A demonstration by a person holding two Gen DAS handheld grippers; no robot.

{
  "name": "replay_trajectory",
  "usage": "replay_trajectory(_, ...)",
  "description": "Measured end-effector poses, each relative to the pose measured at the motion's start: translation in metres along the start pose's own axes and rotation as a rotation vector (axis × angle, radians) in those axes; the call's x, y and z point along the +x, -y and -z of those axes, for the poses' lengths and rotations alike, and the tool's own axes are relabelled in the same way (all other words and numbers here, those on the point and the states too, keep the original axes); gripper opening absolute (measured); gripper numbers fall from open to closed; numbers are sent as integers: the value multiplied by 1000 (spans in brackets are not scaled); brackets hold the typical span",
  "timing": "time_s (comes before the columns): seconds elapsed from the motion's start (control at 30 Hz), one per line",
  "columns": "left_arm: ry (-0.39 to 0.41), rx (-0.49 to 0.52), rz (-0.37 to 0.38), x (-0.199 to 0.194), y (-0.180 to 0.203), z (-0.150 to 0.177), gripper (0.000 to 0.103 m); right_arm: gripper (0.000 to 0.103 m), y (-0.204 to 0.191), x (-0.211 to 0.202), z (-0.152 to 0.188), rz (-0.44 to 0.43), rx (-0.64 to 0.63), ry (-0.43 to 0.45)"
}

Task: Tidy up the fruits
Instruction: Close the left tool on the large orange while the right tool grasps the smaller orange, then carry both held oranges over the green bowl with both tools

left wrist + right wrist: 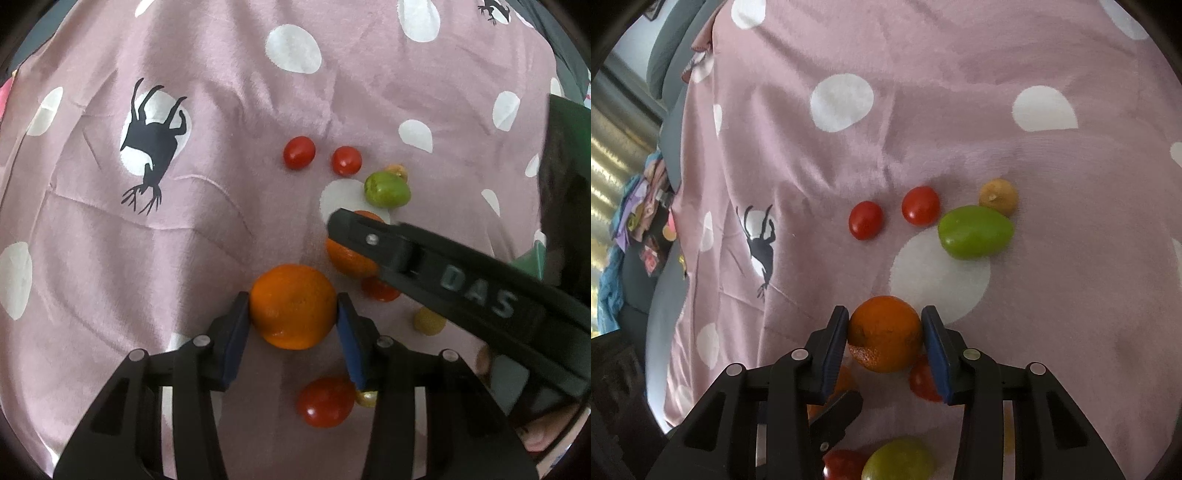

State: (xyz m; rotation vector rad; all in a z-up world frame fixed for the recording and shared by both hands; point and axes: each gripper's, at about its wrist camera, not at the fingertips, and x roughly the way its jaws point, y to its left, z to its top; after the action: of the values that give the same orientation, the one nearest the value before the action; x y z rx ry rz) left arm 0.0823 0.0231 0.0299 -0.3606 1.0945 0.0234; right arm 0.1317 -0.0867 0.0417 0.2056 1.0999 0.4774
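Fruits are lying scattered on a pink cloth [221,240] printed with white dots and a black deer. In the left wrist view I am seeing the left gripper [293,312] clenching an orange [293,306] at lower centre, both blue pads pressing its sides. Up and to the right, the right gripper [345,229] is reaching in from the right edge across a second orange [349,260]; this view is showing only one black finger of it, so the grip is not readable here. The right wrist view is settling that: the right gripper [884,334] is grasping the second orange [884,334] at lower centre, pads tight on both sides.

Both views are showing two cherry tomatoes [299,152] [866,219] side by side above centre, with a green fruit [386,188] [975,232] to their right touching a small tan fruit [998,196]. Only the left view is showing a small yellow fruit [428,321] beneath the right finger. Only the right view is showing a heap of coloured fabrics [639,221] at the left edge.
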Motion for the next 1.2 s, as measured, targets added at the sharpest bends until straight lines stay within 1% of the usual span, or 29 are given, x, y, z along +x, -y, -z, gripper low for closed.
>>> replay_trajectory(0.17, 22, 3, 15, -5, 4, -2, 45, 43, 6, -24, 7, -4, 16, 46)
replay_trajectory(0.3, 39, 4, 12, -13, 4, 1, 45, 43, 9, -41, 12, 1, 36, 85)
replay_trajectory(0.4, 52, 3, 33, -19, 5, 1, 45, 43, 9, -55, 17, 10, 46, 117)
replay_trajectory(0.67, 99, 31, 44, -36, 20, 5, 45, 43, 17, -90, 38, -17, 102, 202)
replay_trajectory(0.83, 146, 66, 53, -51, 37, 5, 45, 43, 22, -111, 46, -13, 113, 264)
replay_trajectory(0.9, 162, 77, 78, -58, 44, 4, 45, 43, 24, -123, 48, -3, 122, 302)
replay_trajectory(0.97, 179, 92, 104, -65, 54, 3, 45, 43, 26, -127, 49, -6, 126, 316)
replay_trajectory(1.1, 205, 141, 100, -71, 79, -3, 45, 43, 32, -148, 51, 4, 135, 378)
replay_trajectory(1.2, 207, 160, 154, -76, 94, -7, 45, 43, 40, -163, 53, 41, 152, 422)
